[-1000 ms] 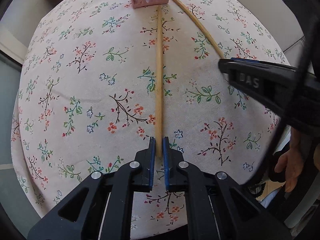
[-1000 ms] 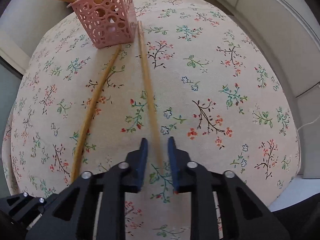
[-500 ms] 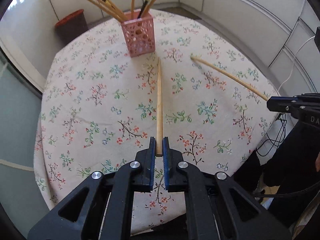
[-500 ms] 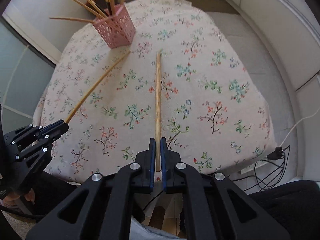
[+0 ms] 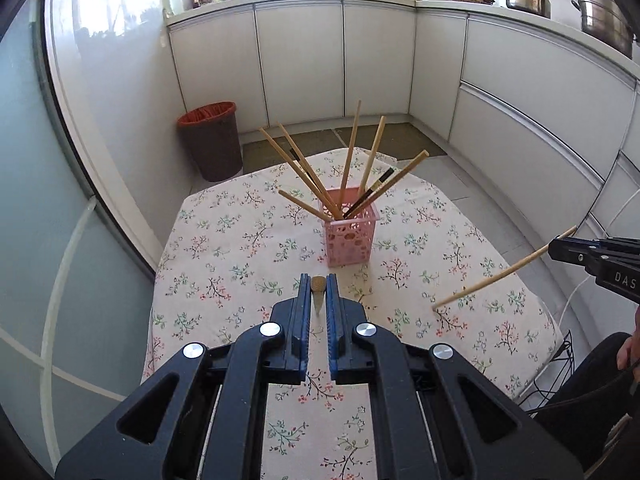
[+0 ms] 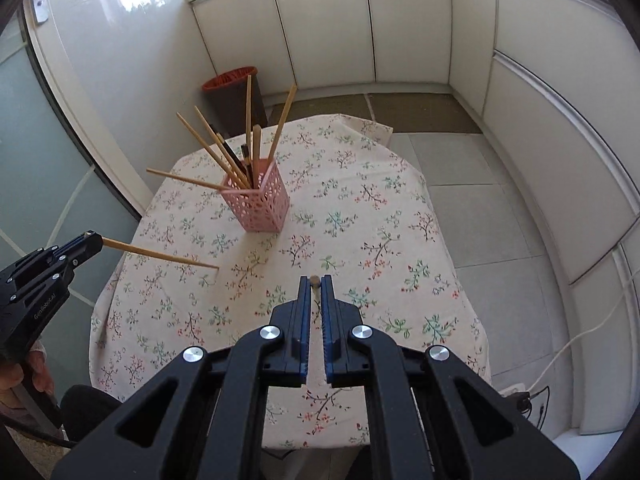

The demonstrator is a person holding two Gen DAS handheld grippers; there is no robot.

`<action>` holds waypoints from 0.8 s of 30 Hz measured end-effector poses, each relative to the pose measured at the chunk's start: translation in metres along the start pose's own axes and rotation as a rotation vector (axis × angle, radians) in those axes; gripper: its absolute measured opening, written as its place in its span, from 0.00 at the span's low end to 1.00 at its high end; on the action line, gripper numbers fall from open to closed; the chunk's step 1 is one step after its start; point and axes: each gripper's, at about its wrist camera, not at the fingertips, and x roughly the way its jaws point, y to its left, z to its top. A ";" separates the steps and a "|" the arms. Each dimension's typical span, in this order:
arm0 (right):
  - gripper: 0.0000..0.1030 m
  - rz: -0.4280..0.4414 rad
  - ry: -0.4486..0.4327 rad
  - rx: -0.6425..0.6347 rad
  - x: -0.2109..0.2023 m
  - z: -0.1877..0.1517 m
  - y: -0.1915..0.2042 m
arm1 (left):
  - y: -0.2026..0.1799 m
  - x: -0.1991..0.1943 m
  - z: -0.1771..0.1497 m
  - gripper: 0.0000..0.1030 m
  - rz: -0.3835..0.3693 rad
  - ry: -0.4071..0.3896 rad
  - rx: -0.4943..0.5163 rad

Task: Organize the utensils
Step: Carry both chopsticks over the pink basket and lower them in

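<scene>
A pink perforated holder point(image 5: 351, 232) point(image 6: 258, 200) stands on the floral tablecloth and holds several chopsticks. My left gripper point(image 5: 318, 282) is shut on a wooden chopstick point(image 5: 318, 285), seen end-on between the jaws; in the right wrist view that chopstick point(image 6: 160, 254) slants down toward the cloth from the left gripper point(image 6: 94, 240). My right gripper point(image 6: 315, 280) is shut on another wooden chopstick point(image 6: 315, 280), seen end-on; it also shows in the left wrist view point(image 5: 504, 272), held by the right gripper point(image 5: 560, 248). Both grippers are raised above the table, on the near side of the holder.
The small table point(image 5: 224, 248) has edges close on all sides. A brown bin with a red liner point(image 5: 210, 140) stands on the floor behind it. White cabinets point(image 5: 360, 60) line the back and right. A cable point(image 6: 560, 360) lies on the floor at right.
Both grippers have lifted and tilted up with their chopsticks, which now point end-on at the cameras. The views have swung from the tabletop to the holder and kitchen.
</scene>
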 end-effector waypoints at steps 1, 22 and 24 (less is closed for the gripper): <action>0.05 0.008 -0.009 -0.006 -0.001 0.005 0.001 | 0.001 0.000 0.003 0.06 -0.004 -0.004 -0.003; 0.05 0.256 -0.225 -0.084 -0.106 0.108 0.037 | -0.001 -0.065 0.123 0.06 -0.094 -0.221 -0.029; 0.05 0.256 -0.239 -0.090 -0.108 0.117 0.040 | -0.003 -0.064 0.135 0.06 -0.093 -0.234 -0.025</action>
